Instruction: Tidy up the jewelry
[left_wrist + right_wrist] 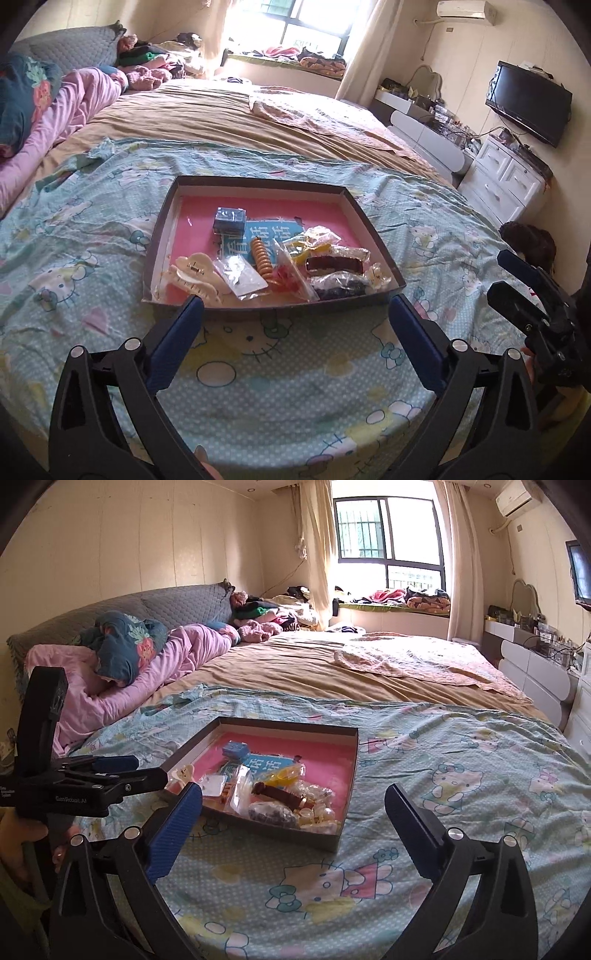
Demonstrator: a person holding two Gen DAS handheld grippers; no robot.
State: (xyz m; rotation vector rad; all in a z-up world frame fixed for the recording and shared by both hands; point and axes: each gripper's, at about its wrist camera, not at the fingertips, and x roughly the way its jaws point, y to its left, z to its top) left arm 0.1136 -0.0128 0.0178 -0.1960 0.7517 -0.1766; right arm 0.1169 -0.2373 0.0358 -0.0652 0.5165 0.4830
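A shallow dark box (258, 180) with a pink floor lies on the cartoon-cat bedsheet. In it are a small blue box (229, 220), a cream claw clip (195, 275), a gold spiral hair tie (263, 262), a brown clip (334, 265) and several clear bags of jewelry (242, 275). My left gripper (295, 301) hangs open just short of the box's near wall, holding nothing. My right gripper (293, 788) is open and empty over the sheet near the box (284, 723). Each gripper shows in the other's view: right (496, 273), left (151, 768).
A pink quilt (184, 646) and blue pillow (122, 646) lie along the grey headboard at the left. A tan blanket (258, 122) covers the far bed. White drawers (506, 181) and a wall television (528, 99) stand at the right, beyond the bed's edge.
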